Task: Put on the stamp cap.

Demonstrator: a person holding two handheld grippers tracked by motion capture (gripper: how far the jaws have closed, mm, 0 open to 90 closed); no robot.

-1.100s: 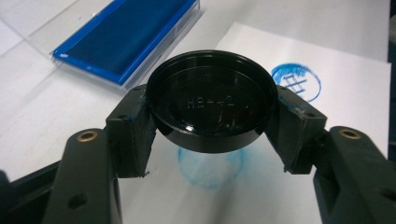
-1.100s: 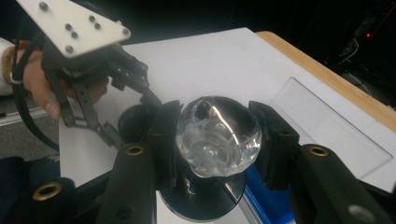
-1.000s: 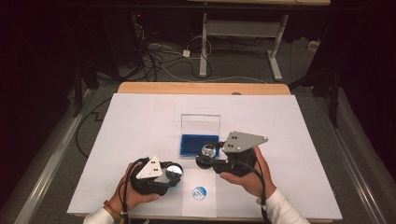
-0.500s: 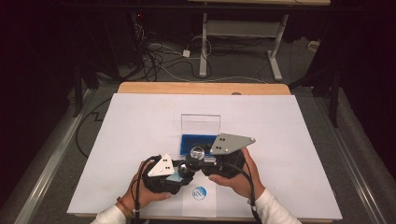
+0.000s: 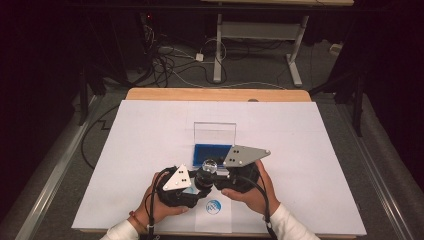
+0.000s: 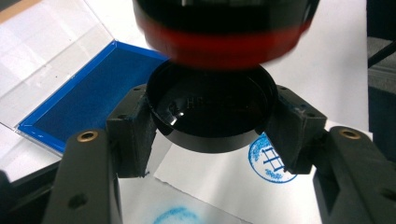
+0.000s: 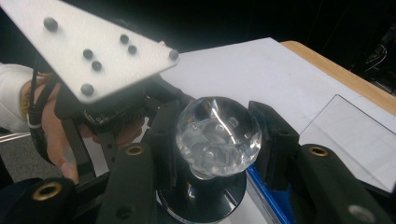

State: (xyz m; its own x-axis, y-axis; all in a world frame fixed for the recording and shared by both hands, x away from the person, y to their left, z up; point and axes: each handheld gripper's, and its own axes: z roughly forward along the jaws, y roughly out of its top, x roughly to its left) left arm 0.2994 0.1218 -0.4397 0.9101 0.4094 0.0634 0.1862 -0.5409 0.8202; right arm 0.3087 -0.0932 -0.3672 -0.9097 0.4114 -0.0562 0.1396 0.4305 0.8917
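Two grippers meet over the white paper sheet (image 5: 150,150): the left gripper (image 6: 212,140) pinches the round black cap (image 6: 212,116) under the red-banded clear-knobbed stamp (image 7: 218,135), which the right gripper (image 7: 215,135) clasps; capping looks underway, needing straight alignment, blue ink pad (image 5: 212,151) beyond

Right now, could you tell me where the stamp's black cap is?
In the left gripper view, the black cap sits clamped between the left gripper, directly under the stamp, right of the blue ink pad.

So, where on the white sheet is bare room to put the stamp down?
Bare: white sheet left of the ink pad, and right of it toward the edge. Crowded: the near middle, where both grippers hold the stamp and cap above the blue print.
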